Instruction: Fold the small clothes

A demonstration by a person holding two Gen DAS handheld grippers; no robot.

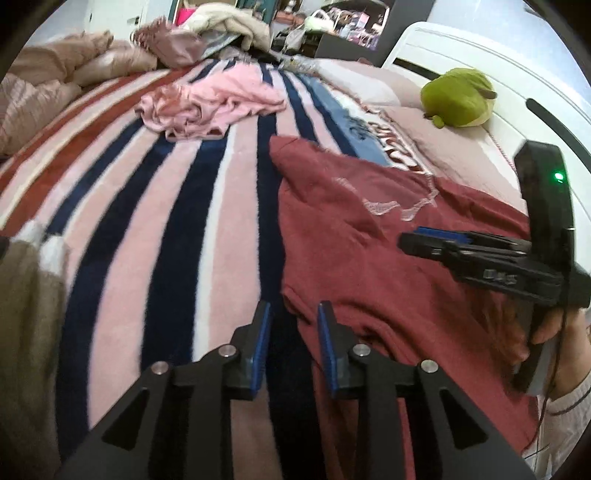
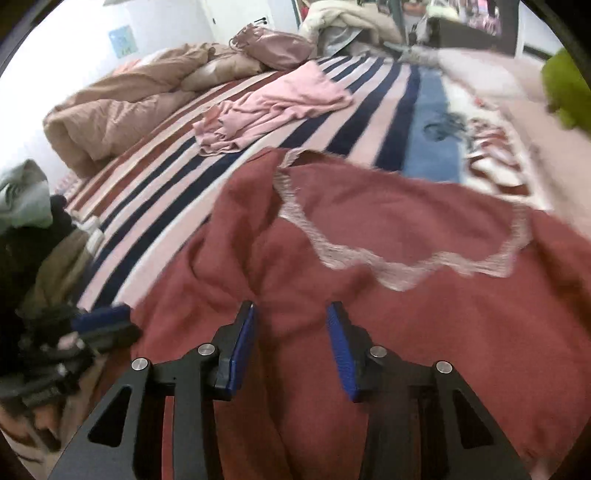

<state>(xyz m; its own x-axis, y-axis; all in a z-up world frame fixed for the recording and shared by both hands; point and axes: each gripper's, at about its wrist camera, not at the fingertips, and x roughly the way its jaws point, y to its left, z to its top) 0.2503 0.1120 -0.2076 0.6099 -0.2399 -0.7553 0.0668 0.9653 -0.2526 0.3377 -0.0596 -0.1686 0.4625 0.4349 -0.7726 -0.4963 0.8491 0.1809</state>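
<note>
A dark red garment with pale lace trim [image 1: 369, 229] [image 2: 388, 229] lies spread and wrinkled on a striped blanket [image 1: 155, 206] [image 2: 177, 177]. My left gripper [image 1: 293, 310] is open and empty, hovering at the garment's left edge. My right gripper [image 2: 291, 314] is open and empty just above the garment's near left part. In the left wrist view the right gripper [image 1: 436, 240] appears side-on over the garment, held by a hand. In the right wrist view the left gripper [image 2: 103, 321] is blurred at lower left. A crumpled pink garment [image 1: 210, 103] [image 2: 266, 107] lies farther back.
A green plush toy [image 1: 458, 96] sits by the white headboard [image 1: 517, 74]. A beige duvet [image 2: 122, 107] and a pile of clothes [image 1: 225, 26] are at the far side. An olive garment [image 1: 26, 325] lies at the near left edge.
</note>
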